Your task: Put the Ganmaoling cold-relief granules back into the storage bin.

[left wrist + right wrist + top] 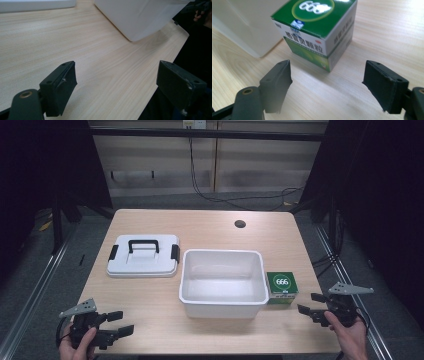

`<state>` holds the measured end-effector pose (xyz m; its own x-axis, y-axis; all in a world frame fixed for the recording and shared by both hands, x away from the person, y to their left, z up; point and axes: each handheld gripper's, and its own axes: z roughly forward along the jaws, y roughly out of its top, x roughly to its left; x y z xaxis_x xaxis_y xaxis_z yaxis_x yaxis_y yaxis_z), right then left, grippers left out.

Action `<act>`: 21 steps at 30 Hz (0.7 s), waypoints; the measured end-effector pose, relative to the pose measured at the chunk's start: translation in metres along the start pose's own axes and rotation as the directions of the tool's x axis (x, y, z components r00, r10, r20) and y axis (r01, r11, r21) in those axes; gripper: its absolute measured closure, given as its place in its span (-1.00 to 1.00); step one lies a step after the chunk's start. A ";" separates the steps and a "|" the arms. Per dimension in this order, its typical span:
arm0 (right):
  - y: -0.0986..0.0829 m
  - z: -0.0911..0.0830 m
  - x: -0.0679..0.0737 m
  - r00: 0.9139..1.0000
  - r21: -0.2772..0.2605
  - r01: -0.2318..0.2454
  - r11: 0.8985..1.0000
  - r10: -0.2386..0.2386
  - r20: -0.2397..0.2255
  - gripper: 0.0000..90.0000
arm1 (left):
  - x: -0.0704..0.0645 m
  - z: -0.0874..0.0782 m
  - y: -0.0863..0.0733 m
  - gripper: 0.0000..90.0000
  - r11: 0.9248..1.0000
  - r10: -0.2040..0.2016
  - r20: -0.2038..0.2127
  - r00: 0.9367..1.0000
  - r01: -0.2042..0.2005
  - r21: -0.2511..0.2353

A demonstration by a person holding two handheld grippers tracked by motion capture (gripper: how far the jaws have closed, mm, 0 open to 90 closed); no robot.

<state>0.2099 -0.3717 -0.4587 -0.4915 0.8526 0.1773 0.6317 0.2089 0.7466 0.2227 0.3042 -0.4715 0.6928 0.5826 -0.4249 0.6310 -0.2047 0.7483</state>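
Observation:
A white open bin (222, 282) sits mid-table, its wall (140, 17) ahead in the left gripper view. To its left lies its white lid (143, 255) with a black handle and black clips. A green and white box (282, 288) marked 666 stands against the bin's right side. My right gripper (311, 303) is open just right of that box, which sits a short way ahead of the jaws as box (319, 27) in the right gripper view. My left gripper (120, 323) is open near the front left edge, over bare wood, holding nothing.
The wooden table (165, 310) has a round cable hole (240, 224) at the back right. Cables run across the floor behind it. The table's front edge lies close under both hands.

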 end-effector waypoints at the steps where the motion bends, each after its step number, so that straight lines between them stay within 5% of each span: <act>1: 0.001 0.000 0.000 1.000 -0.017 0.006 1.000 -0.006 -0.012 -0.62 | 0.000 0.000 0.000 -0.64 1.000 -0.001 0.000 1.000 0.001 -0.001; 6: 0.002 -0.004 0.001 0.996 -0.037 0.010 0.999 -0.013 -0.089 -0.71 | 0.000 0.000 0.000 -0.64 1.000 -0.006 -0.004 1.000 0.006 0.003; 9: 0.003 -0.004 0.003 0.997 -0.029 0.008 1.000 -0.010 -0.082 -0.70 | -0.001 0.000 0.000 -0.64 1.000 -0.013 -0.010 1.000 0.013 -0.002; 14: 0.004 -0.005 0.008 0.992 -0.045 0.065 0.997 -0.069 -0.107 -0.66 | 0.000 -0.001 0.000 -0.64 1.000 -0.008 -0.012 1.000 0.008 -0.002; 21: 0.016 -0.017 0.015 0.988 -0.081 0.054 0.995 -0.065 -0.142 -0.71 | 0.000 -0.002 -0.001 -0.64 1.000 -0.014 -0.010 1.000 0.014 -0.008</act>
<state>0.2029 -0.3637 -0.4329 -0.6121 0.7603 0.2174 0.5535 0.2155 0.8045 0.2218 0.3057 -0.4712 0.6803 0.5935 -0.4300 0.6377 -0.1901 0.7465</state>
